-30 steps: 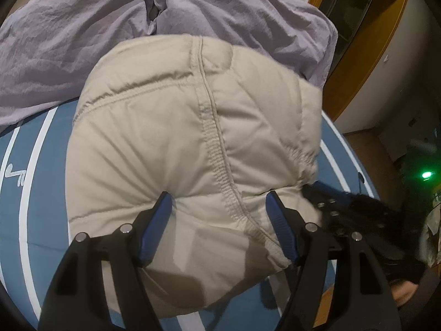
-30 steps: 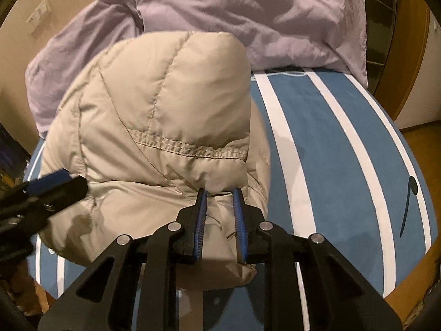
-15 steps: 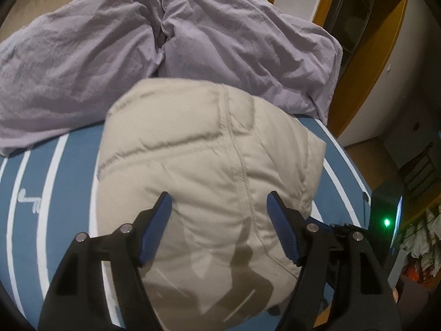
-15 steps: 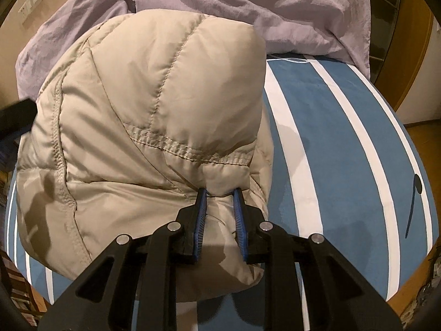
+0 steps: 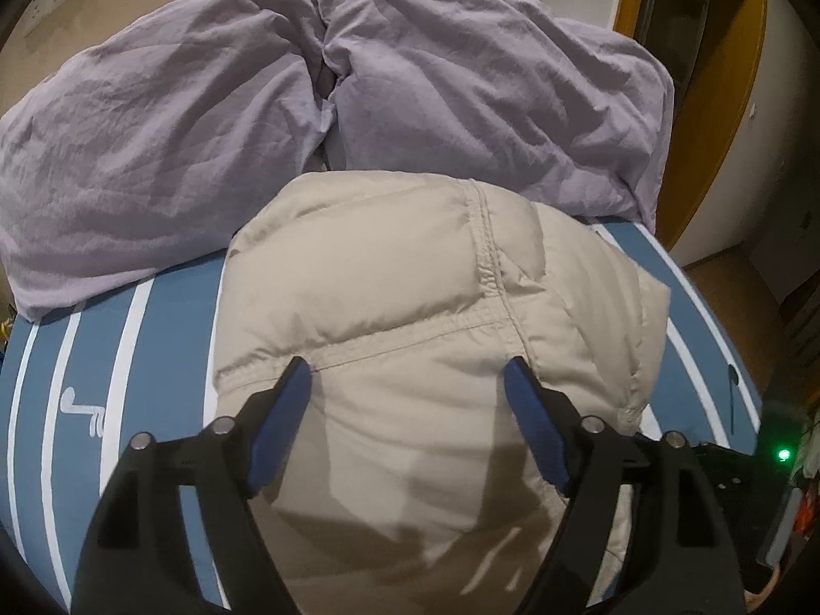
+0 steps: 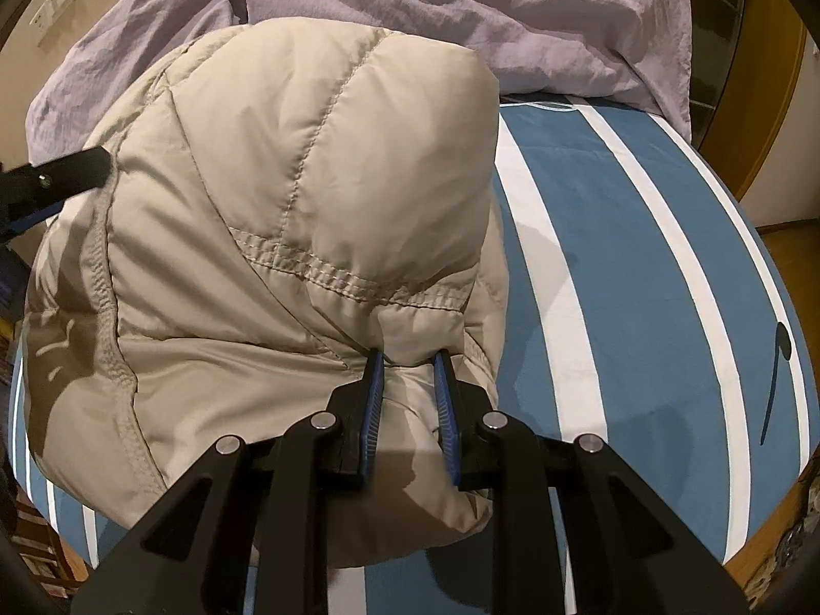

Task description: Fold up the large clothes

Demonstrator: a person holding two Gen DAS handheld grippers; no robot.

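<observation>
A beige quilted puffer jacket (image 5: 410, 307) lies bunched in a thick folded mound on the blue bed. My left gripper (image 5: 406, 374) hovers over its near part with the jaws wide and still opening. The jacket sits below and between the blue pads (image 5: 279, 435), which do not press on it. My right gripper (image 6: 408, 356) is shut on a small fold of the jacket (image 6: 287, 179) at its near right edge, the fabric pinched between both pads. In the right wrist view the left gripper's black finger (image 6: 61, 177) shows at the jacket's far left side.
The bedsheet (image 6: 640, 282) is blue with white stripes. Two crumpled lilac pillows (image 5: 205, 128) lie just behind the jacket at the head of the bed. Wooden floor (image 6: 789, 236) and a wall lie past the bed's right edge. A green light (image 5: 782, 455) glows at the right.
The left gripper has drawn back and up from the jacket with its jaws spreading wider, and the pillows now fill more of its view. The right gripper has kept its pinch on the fold.
</observation>
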